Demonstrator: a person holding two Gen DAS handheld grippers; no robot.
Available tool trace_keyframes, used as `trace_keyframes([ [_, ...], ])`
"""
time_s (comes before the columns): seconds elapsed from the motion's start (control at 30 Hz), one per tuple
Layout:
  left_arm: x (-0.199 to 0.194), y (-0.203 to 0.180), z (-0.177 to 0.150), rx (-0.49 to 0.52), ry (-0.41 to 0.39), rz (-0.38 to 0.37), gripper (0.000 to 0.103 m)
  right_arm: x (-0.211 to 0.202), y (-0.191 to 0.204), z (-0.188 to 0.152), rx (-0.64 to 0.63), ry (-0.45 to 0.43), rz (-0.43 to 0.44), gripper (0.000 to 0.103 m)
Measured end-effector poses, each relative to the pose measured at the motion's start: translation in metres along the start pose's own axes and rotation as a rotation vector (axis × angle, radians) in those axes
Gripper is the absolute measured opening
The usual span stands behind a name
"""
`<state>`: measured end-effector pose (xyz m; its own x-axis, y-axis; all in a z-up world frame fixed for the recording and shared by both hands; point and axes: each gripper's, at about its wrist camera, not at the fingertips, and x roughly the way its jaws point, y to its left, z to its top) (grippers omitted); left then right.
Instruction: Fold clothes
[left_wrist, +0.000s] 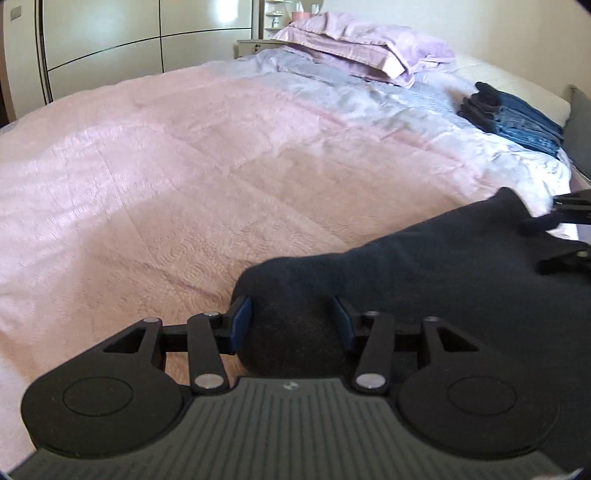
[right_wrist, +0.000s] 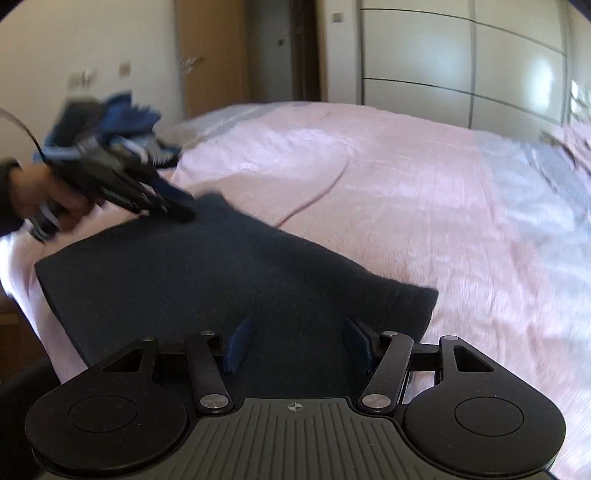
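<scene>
Garment (left_wrist: 443, 266), dark, held over the near edge of bed (left_wrist: 184, 166), stretched between both tools. Left gripper (left_wrist: 291, 321) clamped on a bunched end of cloth, blue pads (left_wrist: 242, 317) pressing the roll from both sides. Right gripper (right_wrist: 297, 343) likewise set around a thick fold, jaws wide but cloth filling the gap; pads look to bear on it, though contact hard to confirm. Left gripper (right_wrist: 173, 210) blurred in right view, hand (right_wrist: 44, 195) behind it. Folded stack (left_wrist: 517, 114) of blue and dark items far side of bed, near pillows (left_wrist: 365, 48): earlier pieces apparently done. Loose pile (right_wrist: 107, 125) off bed's corner: more left, probably. Current piece looks part-folded, not yet laid down or stacked.
</scene>
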<state>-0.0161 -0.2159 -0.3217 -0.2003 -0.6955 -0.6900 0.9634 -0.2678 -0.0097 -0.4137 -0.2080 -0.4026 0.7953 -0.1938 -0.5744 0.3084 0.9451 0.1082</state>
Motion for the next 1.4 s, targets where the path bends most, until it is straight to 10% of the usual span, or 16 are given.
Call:
trace_keyframes([
  [0.37,0.008,-0.027,0.003,0.168,0.046,0.098,0.049,-0.024,-0.050,0.017,0.302,-0.170,-0.007,0.060],
  [0.53,-0.014,-0.047,0.014,0.234,0.010,0.138,0.043,0.010,-0.097,0.014,0.520,-0.056,0.064,0.060],
  [0.87,-0.005,-0.137,0.015,0.455,0.023,-0.038,0.041,0.003,-0.113,0.000,0.586,-0.109,0.116,0.039],
  [1.1,-0.034,-0.153,0.028,0.426,-0.048,-0.052,0.044,-0.047,-0.114,-0.012,0.678,-0.223,0.165,0.039],
  [1.2,-0.061,-0.192,0.027,0.521,-0.128,-0.135,0.057,-0.072,-0.105,-0.031,0.700,-0.265,0.146,0.041],
  [1.4,-0.043,-0.273,0.008,0.803,-0.105,-0.172,0.051,-0.100,-0.076,-0.069,0.719,-0.312,0.066,0.060],
])
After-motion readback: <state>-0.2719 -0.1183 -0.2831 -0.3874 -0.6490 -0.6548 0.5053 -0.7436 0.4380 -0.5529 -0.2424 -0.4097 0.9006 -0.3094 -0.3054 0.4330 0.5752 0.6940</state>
